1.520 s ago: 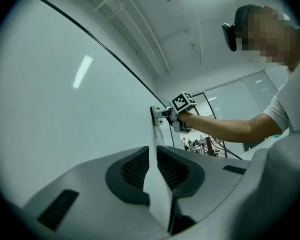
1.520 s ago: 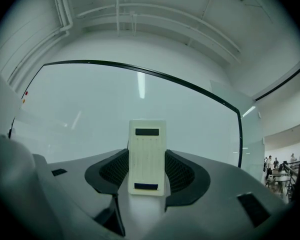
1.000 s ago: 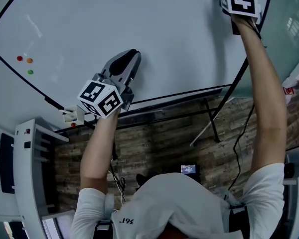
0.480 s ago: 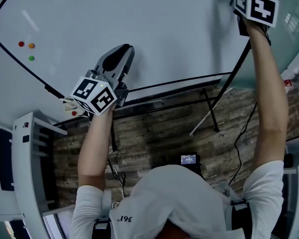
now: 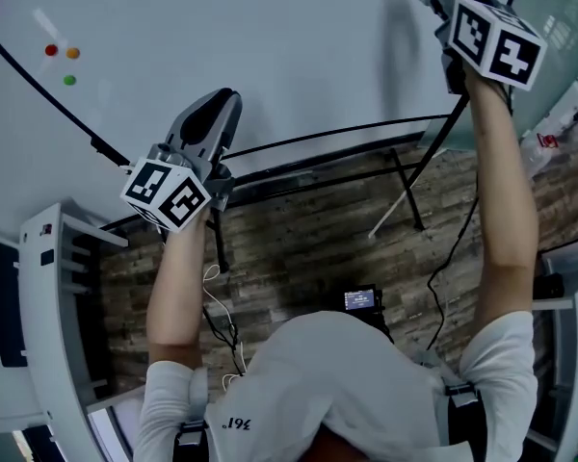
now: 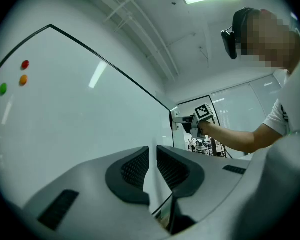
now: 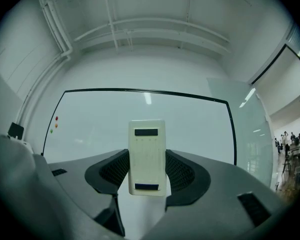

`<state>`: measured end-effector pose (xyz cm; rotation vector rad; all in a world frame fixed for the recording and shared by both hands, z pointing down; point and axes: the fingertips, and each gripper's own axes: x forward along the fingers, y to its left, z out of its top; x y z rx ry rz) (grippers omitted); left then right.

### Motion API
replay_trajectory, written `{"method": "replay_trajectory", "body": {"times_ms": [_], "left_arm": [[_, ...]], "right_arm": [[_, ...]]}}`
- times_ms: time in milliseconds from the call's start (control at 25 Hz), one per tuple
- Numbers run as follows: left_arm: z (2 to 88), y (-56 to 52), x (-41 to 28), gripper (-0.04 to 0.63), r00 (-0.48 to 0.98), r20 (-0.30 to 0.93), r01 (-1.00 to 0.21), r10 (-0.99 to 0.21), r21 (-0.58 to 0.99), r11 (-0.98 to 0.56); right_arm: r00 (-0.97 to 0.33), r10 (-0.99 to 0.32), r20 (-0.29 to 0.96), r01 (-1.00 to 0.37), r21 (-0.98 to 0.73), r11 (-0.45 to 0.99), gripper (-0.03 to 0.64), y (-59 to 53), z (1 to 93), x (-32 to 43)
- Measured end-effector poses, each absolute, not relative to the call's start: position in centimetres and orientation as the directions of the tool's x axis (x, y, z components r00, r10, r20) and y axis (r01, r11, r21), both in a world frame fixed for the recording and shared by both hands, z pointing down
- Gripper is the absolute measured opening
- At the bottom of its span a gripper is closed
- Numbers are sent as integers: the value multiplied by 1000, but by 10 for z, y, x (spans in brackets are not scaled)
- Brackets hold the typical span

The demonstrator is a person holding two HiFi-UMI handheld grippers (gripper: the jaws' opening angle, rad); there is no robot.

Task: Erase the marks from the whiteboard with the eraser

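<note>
Right gripper [image 7: 147, 170] is clamped on the white eraser [image 7: 147, 154], which stands upright between the jaws. Over the last second you have drawn it down and back from the top right corner of the whiteboard [image 7: 190, 119]. The eraser now hangs clear of the surface, with the whole board framed ahead of it.

Your left gripper [image 6: 152, 166] has its jaws nearly together with only a thin slit between them, and it grips nothing. It has sunk a little toward the board's bottom edge.

I judge that the wiping is done or paused, since no ink shows anywhere on the board in these views. Near its left edge sit a red dot [image 6: 25, 64], an orange dot [image 6: 23, 79] and a green dot [image 6: 3, 88]. They look more like magnets than marker, but I cannot be sure. If they are ink, they are the only marks left for you to wipe.

No tray, box or other container shows in any view.
</note>
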<state>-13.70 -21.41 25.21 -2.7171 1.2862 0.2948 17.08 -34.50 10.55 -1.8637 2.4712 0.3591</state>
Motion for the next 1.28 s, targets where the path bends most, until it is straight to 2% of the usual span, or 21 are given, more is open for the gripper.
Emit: {"method": "replay_trajectory", "body": {"times_ms": [480, 1280], "left_arm": [[291, -144, -156, 55, 638, -246, -737, -730, 78, -671], [356, -101, -170, 55, 621, -229, -718, -750, 216, -661]], "right_arm": [[-376, -918, -127, -922, 156, 355, 244, -264, 186, 115], [-386, -923, 1, -922, 35, 386, 244, -198, 302, 101]]}}
